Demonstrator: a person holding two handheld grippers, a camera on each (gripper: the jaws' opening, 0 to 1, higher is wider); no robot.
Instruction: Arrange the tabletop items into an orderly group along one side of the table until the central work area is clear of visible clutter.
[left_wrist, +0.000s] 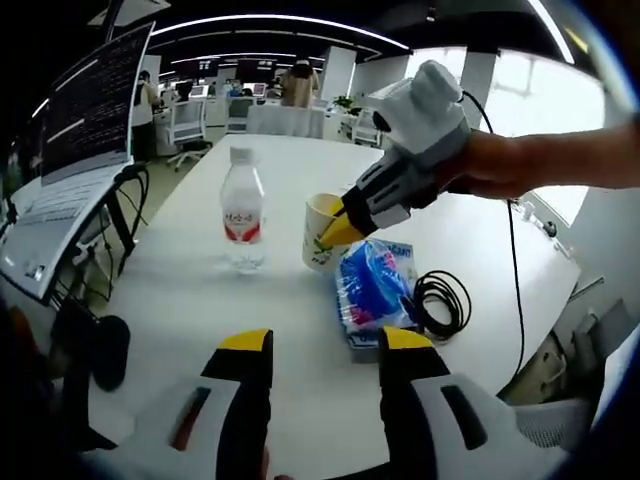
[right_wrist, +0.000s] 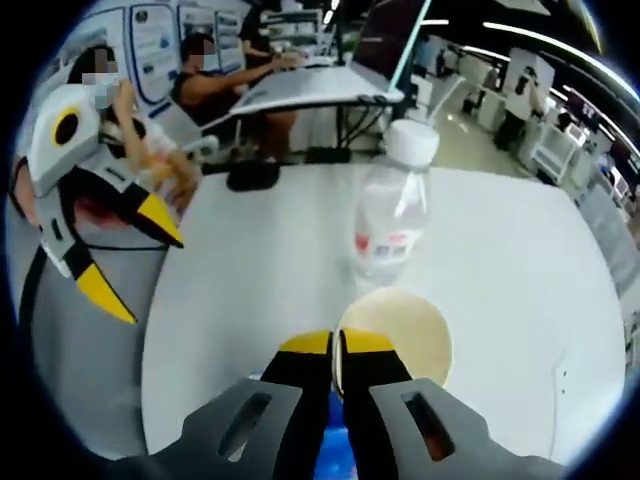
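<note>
We read the step in hand as the pick-up of the cup (left_wrist: 322, 232). The right gripper (right_wrist: 336, 345) has its yellow-tipped jaws together on the near rim, one jaw inside the wall and one outside, so it is clamped on the cup. In the left gripper view it comes in from the right with a hand (left_wrist: 520, 165) behind it, tips at the rim.

The cup stands on the white desk (left_wrist: 290, 330), just beside the bottle (left_wrist: 242, 210) and touching or nearly touching the blue pack (left_wrist: 375, 290). A coiled black cable (left_wrist: 442, 303) lies next to the pack, toward the desk's edge.

The left gripper (left_wrist: 325, 345) hangs low over the near desk with its jaws apart, holding nothing.

Next move, in our judgement: lift the cup straight up by the rim, keep it level, and carry it to the side where the pack and cable lie. A rim pinch gives little hold, so the cup may swing or tip. The bottle stands close behind it and could be knocked. The left gripper is free to take the bottle after.

Writing: the bottle has a red and white label with characters too small to read. The cup has a green and yellow print, illegible. The pack shows white lettering we cannot make out.
</note>
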